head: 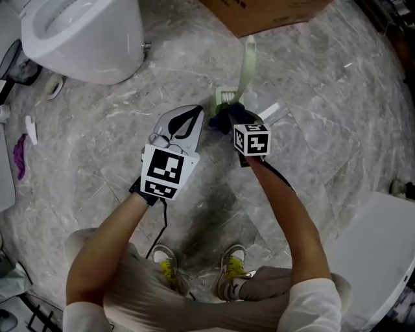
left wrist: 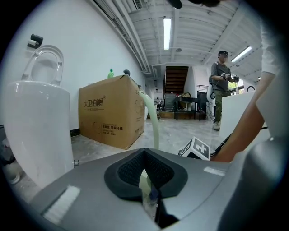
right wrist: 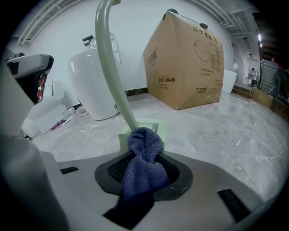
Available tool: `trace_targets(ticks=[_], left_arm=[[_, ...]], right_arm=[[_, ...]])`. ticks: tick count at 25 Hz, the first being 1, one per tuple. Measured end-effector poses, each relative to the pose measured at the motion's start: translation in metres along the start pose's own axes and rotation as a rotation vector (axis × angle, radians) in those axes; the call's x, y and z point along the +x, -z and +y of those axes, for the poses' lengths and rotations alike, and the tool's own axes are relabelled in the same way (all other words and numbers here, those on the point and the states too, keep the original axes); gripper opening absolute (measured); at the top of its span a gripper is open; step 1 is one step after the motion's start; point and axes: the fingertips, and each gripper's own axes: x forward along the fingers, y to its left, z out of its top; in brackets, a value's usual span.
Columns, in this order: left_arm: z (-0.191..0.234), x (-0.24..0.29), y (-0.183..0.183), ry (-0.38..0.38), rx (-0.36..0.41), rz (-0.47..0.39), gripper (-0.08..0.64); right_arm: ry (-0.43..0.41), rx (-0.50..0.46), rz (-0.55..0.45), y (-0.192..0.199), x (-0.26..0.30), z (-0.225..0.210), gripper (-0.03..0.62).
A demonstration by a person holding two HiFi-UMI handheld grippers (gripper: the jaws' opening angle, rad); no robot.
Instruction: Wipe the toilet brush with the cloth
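Note:
The pale green toilet brush stands on the floor, its curved handle rising from a pale green base. My right gripper is shut on a dark blue cloth, and the cloth's bunched end presses against the foot of the handle. In the head view the cloth sits just below the base, in front of the right gripper. My left gripper comes in from the left. In its own view its jaws are closed on a pale green part of the brush.
A white toilet stands at the upper left and a cardboard box behind the brush. A white fixture fills the lower right. A purple item lies at the left. Another person stands far off.

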Motion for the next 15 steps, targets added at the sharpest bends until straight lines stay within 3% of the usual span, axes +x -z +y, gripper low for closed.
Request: trace_targets(ticks=[6, 15], left_arm=[[0.001, 0.0, -0.002, -0.009, 0.035, 0.004, 0.002], [0.004, -0.001, -0.004, -0.021, 0.027, 0.004, 0.002]], right_arm=[[-0.017, -0.001, 0.031, 0.0, 0.01, 0.001, 0.118], [-0.06, -0.005, 0.106, 0.006, 0.012, 0.002, 0.115]])
